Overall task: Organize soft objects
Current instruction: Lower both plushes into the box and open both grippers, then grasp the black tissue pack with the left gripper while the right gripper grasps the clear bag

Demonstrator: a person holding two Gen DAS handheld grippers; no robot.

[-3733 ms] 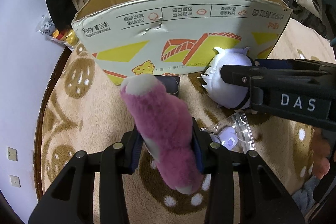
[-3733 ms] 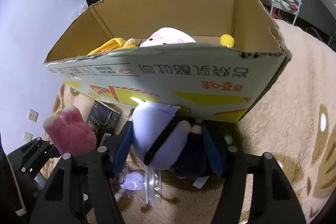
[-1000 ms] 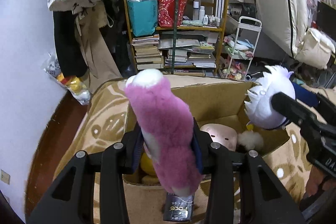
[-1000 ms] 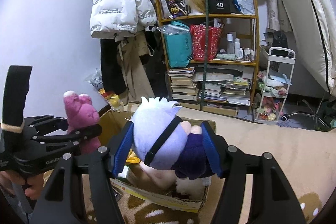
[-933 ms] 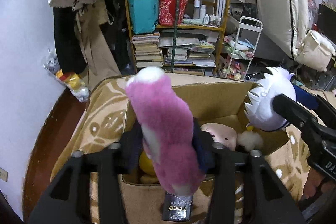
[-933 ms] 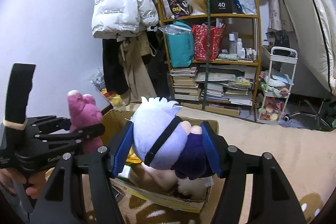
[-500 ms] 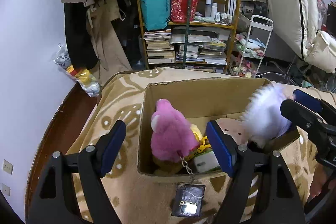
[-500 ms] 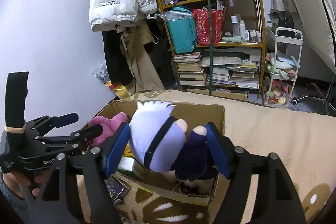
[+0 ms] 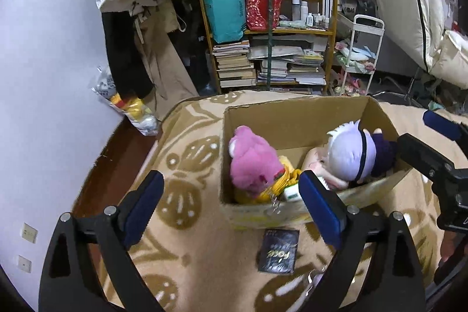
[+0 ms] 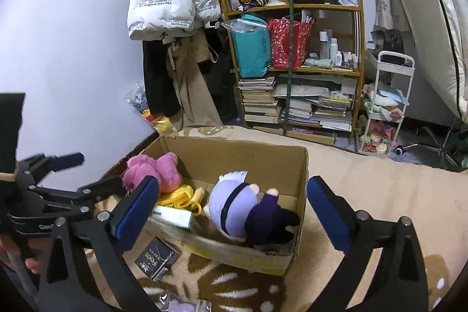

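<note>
In the cardboard box lie pink plush and white-haired doll.

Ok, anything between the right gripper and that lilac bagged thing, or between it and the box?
Nothing visible blocks the open right gripper from the lilac bagged item, mostly cut off at the frame's bottom. A black packet lies on the blanket between it and the open-topped cardboard box.

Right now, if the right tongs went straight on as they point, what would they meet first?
Probably the white-haired plush doll lying in the cardboard box; the open right tongs frame it, though depth is unclear.
</note>
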